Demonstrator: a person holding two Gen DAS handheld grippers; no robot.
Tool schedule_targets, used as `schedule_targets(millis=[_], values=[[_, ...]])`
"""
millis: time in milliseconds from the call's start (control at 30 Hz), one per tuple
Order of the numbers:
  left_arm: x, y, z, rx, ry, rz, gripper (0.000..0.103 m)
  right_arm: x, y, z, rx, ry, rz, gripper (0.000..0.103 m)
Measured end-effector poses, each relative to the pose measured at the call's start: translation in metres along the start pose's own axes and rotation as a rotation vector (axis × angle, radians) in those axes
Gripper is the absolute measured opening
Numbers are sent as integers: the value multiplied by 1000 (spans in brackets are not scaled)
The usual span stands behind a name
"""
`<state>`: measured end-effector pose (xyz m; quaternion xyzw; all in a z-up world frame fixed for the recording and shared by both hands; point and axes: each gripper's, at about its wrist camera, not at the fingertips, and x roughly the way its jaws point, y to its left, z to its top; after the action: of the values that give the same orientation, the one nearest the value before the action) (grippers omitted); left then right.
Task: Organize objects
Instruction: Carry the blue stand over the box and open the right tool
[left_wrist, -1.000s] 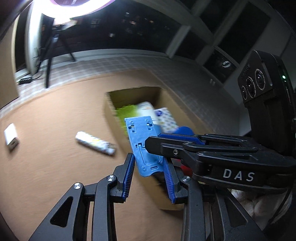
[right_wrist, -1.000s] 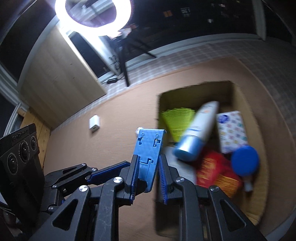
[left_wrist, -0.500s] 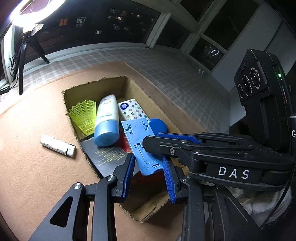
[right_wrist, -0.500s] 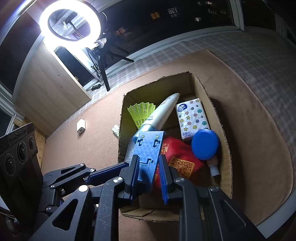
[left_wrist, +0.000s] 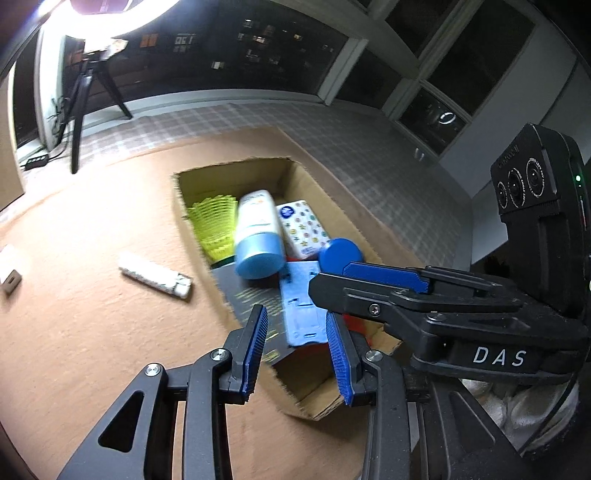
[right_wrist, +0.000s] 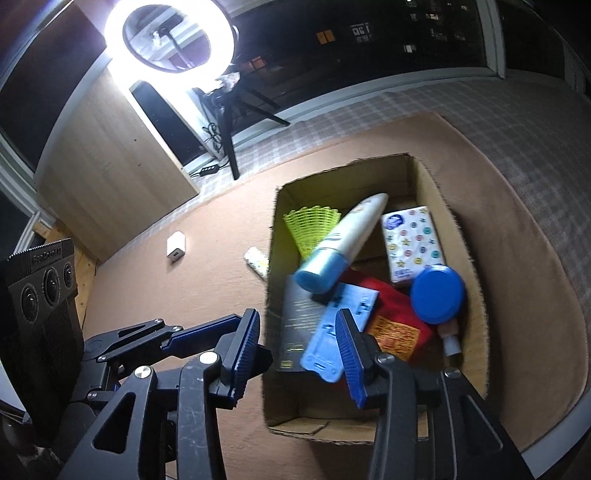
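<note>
One cardboard box (right_wrist: 436, 192) sits open on the brown carpet (right_wrist: 184, 295). Counted inside it:

- one yellow-green shuttlecock (right_wrist: 314, 229), at the box's 11 o'clock corner
- one white tube with a pale blue cap (right_wrist: 343, 243), lying slantwise across the shuttlecock
- one tissue pack printed with smileys and stars (right_wrist: 412, 242), at 1 o'clock
- one round blue lid (right_wrist: 437, 295), at 3 o'clock
- one red packet (right_wrist: 395, 321), near the centre
- one dark booklet (right_wrist: 295, 325), along the 9 o'clock wall
- one blue plastic bracket (right_wrist: 336, 328), lying on the booklet and the red packet

The right tool (right_wrist: 301, 349) has just been opening its jaws. They now stand apart over the box, and the bracket lies loose below them. The left tool (left_wrist: 297, 354) also stands open and holds nothing.

Outside the box, at its 9 o'clock, lie two things: one small white patterned tube (left_wrist: 155, 275) on the carpet, and further out one white charger (right_wrist: 175, 247).

Grey checked flooring (right_wrist: 517, 122) borders the carpet. One lit ring lamp (right_wrist: 170, 37) stands on a tripod (right_wrist: 229, 122) beside a wooden cabinet (right_wrist: 107, 166), with dark windows (left_wrist: 258, 44) behind.
</note>
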<state>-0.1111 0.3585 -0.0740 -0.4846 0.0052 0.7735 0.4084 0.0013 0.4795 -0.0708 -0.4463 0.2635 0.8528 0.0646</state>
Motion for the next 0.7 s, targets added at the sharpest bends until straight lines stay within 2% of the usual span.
schedule_targets(millis=[300, 700], values=[[-40, 51, -15, -83, -37, 68, 36, 18, 36, 4, -63, 33, 29, 41], [-88, 122, -49, -197, -66, 154, 36, 64, 97, 13, -180, 122, 58, 41]])
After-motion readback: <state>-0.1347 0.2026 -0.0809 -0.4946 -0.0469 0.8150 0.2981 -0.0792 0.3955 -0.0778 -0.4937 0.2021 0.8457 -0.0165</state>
